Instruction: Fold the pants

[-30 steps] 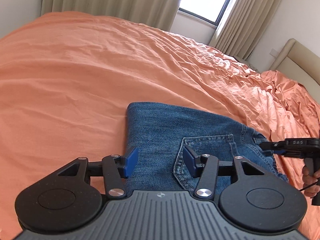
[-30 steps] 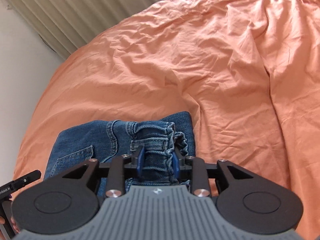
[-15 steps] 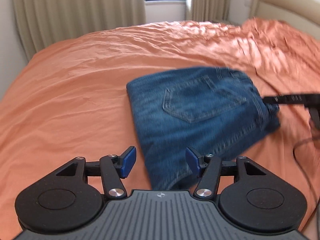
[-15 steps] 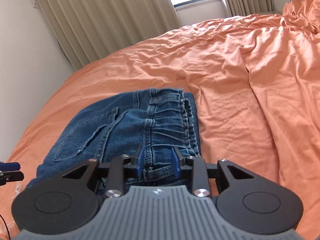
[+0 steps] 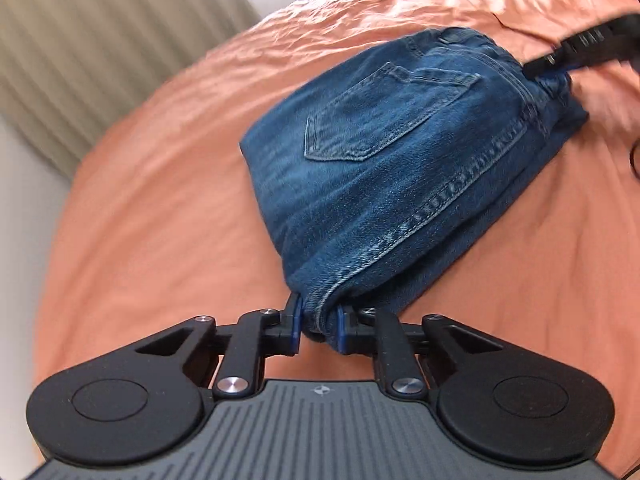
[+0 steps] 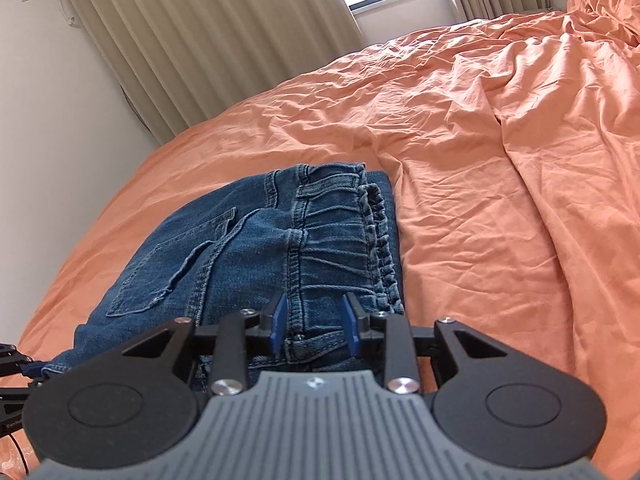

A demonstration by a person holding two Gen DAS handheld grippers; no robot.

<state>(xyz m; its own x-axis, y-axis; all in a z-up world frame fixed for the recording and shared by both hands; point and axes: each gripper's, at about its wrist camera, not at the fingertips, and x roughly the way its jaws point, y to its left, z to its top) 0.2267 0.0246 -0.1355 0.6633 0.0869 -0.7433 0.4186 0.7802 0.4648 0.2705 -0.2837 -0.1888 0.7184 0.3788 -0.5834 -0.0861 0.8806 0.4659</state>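
Observation:
A folded pair of blue denim pants point(image 5: 400, 160) lies on an orange bed sheet, back pocket up. My left gripper point(image 5: 318, 326) is shut on the near corner of the folded pants, the denim bunched between its blue pads. In the right wrist view the pants point(image 6: 248, 256) show their gathered waistband, and my right gripper point(image 6: 314, 326) is shut on the waistband edge. The right gripper also shows in the left wrist view point(image 5: 560, 60) at the far corner of the pants, blurred.
The wrinkled orange sheet point(image 6: 500, 160) covers the whole bed, bunched into folds at the far right. Beige curtains point(image 6: 208, 40) and a window stand behind the bed. A white wall point(image 6: 48, 128) runs along the left side.
My left gripper moved in to the near corner of the pants and closed on it. My right gripper kept its hold on the waistband; the view tilted up.

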